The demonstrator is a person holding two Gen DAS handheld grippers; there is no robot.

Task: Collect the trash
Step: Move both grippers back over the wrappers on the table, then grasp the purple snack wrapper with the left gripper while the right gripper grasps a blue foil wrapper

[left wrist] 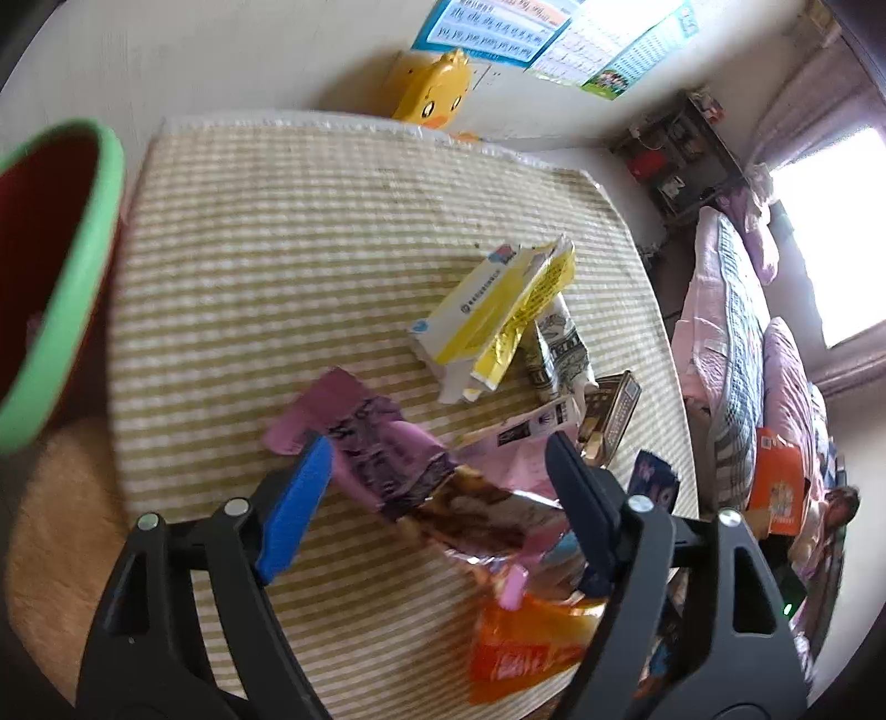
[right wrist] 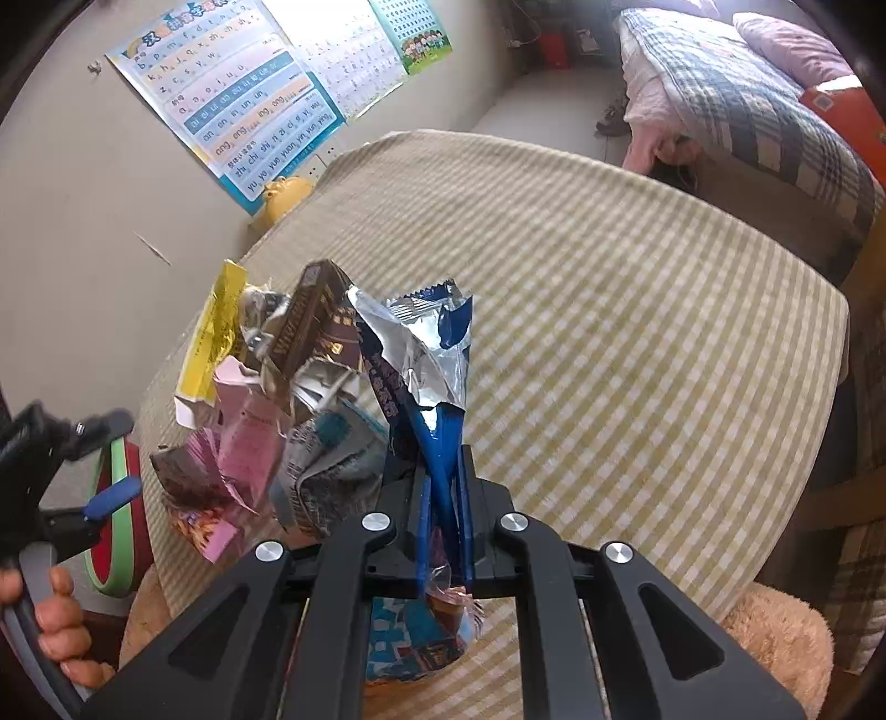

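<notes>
Indoors, checked tablecloth (right wrist: pixel 609 310) under wrappers, right gripper (right wrist: pixel 443 498) clamped on blue wrapper (right wrist: pixel 437 343), left gripper (left wrist: pixel 437 459) wide.

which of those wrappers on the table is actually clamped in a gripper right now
The blue and silver foil wrapper: the right gripper is shut on its blue end. The other wrappers, like the purple one, lie loose.

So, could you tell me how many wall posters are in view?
3: a blue-bordered letter chart on the left, a pale chart in the middle, and a green-bordered chart on the right; others may lie outside the frame.
</notes>
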